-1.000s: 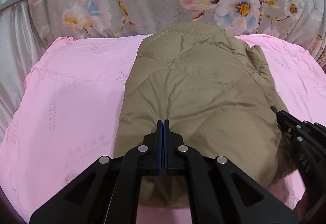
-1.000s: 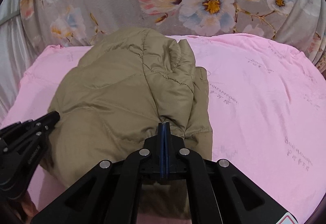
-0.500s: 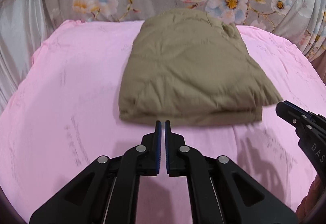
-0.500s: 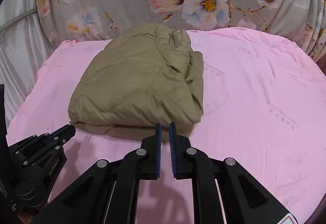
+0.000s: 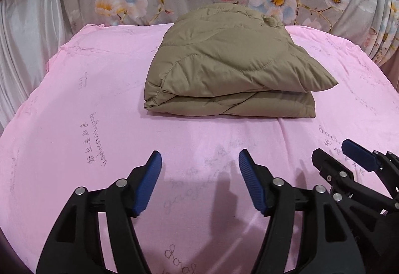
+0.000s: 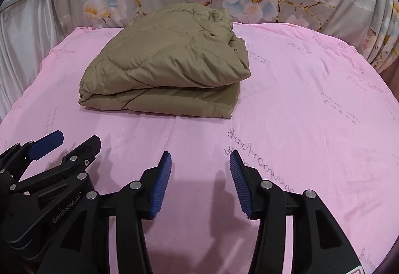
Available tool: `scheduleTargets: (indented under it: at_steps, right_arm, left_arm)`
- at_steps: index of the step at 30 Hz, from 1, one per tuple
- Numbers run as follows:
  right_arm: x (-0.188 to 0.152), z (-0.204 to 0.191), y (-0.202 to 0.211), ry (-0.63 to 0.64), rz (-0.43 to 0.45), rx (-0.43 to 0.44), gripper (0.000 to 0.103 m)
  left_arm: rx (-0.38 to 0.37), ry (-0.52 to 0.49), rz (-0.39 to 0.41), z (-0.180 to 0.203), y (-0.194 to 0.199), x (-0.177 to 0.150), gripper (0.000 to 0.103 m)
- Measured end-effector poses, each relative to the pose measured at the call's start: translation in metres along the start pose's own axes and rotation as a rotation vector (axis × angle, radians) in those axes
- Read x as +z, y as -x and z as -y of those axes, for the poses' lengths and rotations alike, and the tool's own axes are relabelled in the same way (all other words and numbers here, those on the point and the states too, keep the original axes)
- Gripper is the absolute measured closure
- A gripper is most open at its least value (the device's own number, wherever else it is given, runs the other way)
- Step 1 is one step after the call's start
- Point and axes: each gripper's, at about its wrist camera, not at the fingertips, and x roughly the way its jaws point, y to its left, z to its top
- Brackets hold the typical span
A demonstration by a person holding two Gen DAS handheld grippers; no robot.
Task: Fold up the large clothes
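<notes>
Your quilted, puffy olive jacket point(image 5: 229, 64) lies folded in a thick rectangular bundle on the smooth pink bedsheet point(image 5: 74, 89), while your left claw point(image 5: 199, 161) and right claw point(image 6: 200, 159) hover spread wide, empty, well short of it.

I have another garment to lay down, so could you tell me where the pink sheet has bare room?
The pink sheet is bare to the right of the folded khaki jacket, and a narrower strip lies bare on its left. The near strip is crowded by the open left hand-held gripper and right hand-held gripper.
</notes>
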Motion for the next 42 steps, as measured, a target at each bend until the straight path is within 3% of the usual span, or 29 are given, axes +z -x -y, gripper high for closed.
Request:
scheduleTargets:
  at_steps: [18,27,31,42]
  right_arm:
    - [-0.006,0.009,0.002,-0.055,-0.004,-0.011,0.029]
    - [-0.006,0.009,-0.004,-0.045,-0.028,-0.027,0.029]
    - [-0.006,0.004,-0.002,-0.022,-0.023,-0.095,0.026]
    - [-0.006,0.008,-0.003,-0.030,-0.029,-0.066,0.024]
  left_arm:
    - [0.031,0.047,-0.013,-0.010,-0.003,-0.003,0.027]
    - [0.051,0.041,-0.035,-0.011,-0.008,-0.003,0.027]
    - [0.066,0.040,-0.046,-0.011,-0.010,-0.003,0.027]
    - [0.091,0.050,-0.047,-0.013,-0.009,-0.002,0.024]
